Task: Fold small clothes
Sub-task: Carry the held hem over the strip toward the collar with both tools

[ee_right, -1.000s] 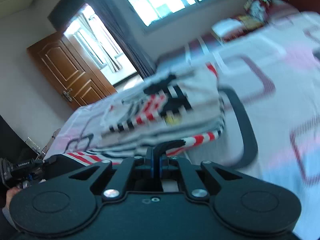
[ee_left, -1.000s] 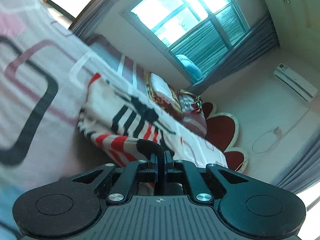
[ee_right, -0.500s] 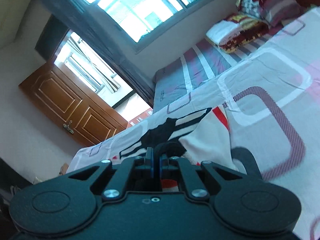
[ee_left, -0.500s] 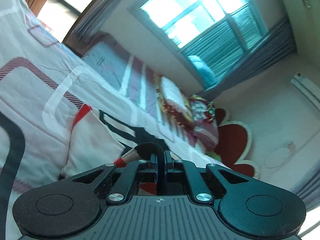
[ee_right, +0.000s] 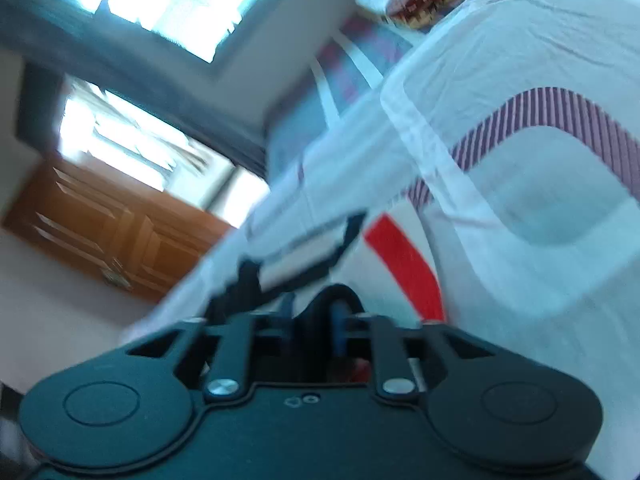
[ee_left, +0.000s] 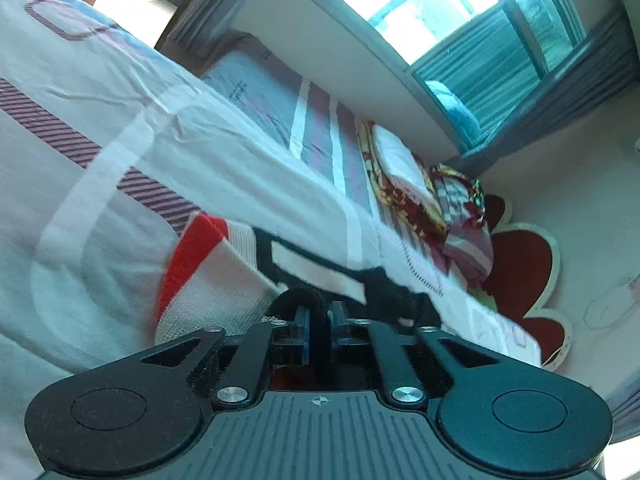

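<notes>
A small knitted garment (ee_left: 208, 280), white with red and black stripes, lies on the patterned bed sheet (ee_left: 120, 120). My left gripper (ee_left: 318, 320) sits low at its near edge. Its jaws are opening, and a black hem loops up loosely between them. In the right wrist view the same garment (ee_right: 404, 264) shows a red band and black stripes, blurred by motion. My right gripper (ee_right: 314, 316) is at the other end of that edge. Its jaws are also opening, with the black hem resting against the right pad.
The bed sheet (ee_right: 520, 160) stretches wide around the garment. Pillows and folded bedding (ee_left: 412, 176) are piled by a red headboard (ee_left: 520, 268). A bright window (ee_left: 460, 12) is beyond the bed, and a wooden door (ee_right: 100, 232) stands at the left.
Both grippers swept forward and down over the bed, carrying the garment's edge across itself. The jaws, shut on the hem before, now stand slightly apart. The right gripper has rolled.
</notes>
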`<action>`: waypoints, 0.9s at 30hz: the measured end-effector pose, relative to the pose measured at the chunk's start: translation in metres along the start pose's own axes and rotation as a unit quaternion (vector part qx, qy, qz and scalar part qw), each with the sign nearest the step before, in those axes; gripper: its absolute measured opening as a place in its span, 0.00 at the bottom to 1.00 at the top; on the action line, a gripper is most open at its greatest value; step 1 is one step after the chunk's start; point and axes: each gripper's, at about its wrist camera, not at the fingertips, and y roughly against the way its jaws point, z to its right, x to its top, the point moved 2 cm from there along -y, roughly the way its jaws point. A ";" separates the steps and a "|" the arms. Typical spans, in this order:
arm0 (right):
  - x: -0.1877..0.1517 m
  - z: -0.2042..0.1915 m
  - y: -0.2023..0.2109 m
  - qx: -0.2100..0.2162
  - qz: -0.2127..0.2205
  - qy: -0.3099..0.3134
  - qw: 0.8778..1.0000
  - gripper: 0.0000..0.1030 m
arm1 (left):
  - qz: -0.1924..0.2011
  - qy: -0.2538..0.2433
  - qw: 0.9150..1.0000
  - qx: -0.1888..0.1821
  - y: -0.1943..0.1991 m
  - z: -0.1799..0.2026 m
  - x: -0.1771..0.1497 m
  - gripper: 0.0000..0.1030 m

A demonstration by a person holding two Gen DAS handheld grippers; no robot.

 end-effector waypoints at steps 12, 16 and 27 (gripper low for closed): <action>0.001 -0.028 0.011 -0.040 0.030 0.146 0.988 0.53 | -0.010 -0.157 0.984 0.078 -0.021 0.019 0.009 0.62; -0.005 -0.053 -0.011 -0.091 0.001 0.236 0.967 0.50 | -0.031 -0.205 0.970 0.125 -0.032 0.027 0.005 0.45; -0.034 -0.084 -0.030 -0.175 0.035 0.382 0.907 0.05 | 0.064 -0.220 0.965 0.124 0.001 0.041 -0.007 0.06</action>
